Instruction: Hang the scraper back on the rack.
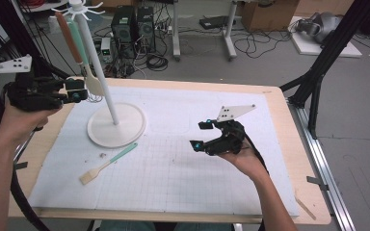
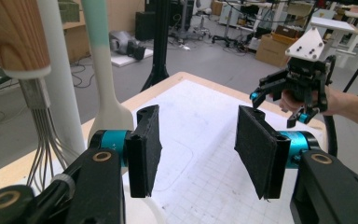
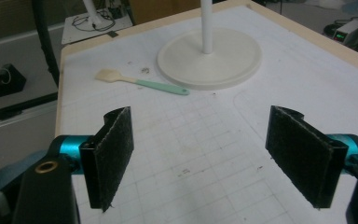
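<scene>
White utensil stand (image 1: 110, 96), round base on the gridded mat (image 1: 183, 183). Left gripper (image 1: 79, 91) beside its pole by the hanging spatula (image 1: 92, 79) and whisk (image 2: 25, 56), jaws spread, nothing between. Green-handled spatula (image 1: 110, 163) lying just before the base. Right gripper (image 1: 201, 134) well right of the base, jaws spread, empty.

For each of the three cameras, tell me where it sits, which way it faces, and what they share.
High view: above the person's side, looking forward and down on the table; both forearms, left hand-held gripper, right hand-held gripper.
Left gripper view: rides the left hand-held gripper, facing across the mat toward the right one; open pads.
Right gripper view: rides the right hand-held gripper, facing the stand and spatula; open pads.
Shared: stand, high and right views.
</scene>
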Demonstrator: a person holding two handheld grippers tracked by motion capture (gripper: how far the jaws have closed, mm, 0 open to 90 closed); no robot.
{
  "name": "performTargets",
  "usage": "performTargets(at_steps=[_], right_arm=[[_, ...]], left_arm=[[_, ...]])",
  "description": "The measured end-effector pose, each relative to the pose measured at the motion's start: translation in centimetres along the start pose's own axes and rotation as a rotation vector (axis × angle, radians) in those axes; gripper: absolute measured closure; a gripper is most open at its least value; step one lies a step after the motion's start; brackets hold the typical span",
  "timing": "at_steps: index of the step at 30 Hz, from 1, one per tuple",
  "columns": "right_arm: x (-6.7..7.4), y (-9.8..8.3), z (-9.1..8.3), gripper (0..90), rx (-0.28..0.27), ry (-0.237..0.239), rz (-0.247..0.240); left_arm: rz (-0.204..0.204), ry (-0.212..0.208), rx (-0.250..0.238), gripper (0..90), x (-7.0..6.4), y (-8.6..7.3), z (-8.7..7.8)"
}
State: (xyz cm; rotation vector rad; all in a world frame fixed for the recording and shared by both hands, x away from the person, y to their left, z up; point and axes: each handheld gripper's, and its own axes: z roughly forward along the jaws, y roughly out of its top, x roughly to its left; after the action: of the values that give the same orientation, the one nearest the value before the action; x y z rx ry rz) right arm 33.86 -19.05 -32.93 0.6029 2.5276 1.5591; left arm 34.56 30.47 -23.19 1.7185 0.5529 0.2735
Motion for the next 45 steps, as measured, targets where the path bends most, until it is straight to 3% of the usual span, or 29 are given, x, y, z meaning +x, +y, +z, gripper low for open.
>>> performTargets(at_steps=[6,11,17,33,40,45], right_arm=[[0.0,0.2,-0.2,22.2,-0.011,-0.022,0.003],[0.0,0.8,0.2,22.7,-0.009,-0.013,-0.005],[0.0,0.8,0.3,22.8,0.007,-0.015,-0.003],[0.0,0.7,-0.6,22.8,-0.006,-0.023,0.001],[0.0,0.7,-1.1,22.8,-0.012,-0.029,0.002],[0.0,0.8,-1.5,22.8,-0.017,-0.034,-0.002]], left_arm=[[0.008,-0.004,0.003,49.8,-0.3,-0.5,0.0],[0.008,-0.008,0.001,49.8,-0.5,-0.8,0.0],[0.021,-0.023,-0.005,51.4,-0.8,-0.2,0.1],[0.044,-0.069,-0.008,73.0,-1.4,1.6,0.4],[0.049,-0.076,-0.025,87.4,-1.5,2.6,0.2],[0.052,-0.069,-0.022,89.4,-1.6,3.2,0.3]])
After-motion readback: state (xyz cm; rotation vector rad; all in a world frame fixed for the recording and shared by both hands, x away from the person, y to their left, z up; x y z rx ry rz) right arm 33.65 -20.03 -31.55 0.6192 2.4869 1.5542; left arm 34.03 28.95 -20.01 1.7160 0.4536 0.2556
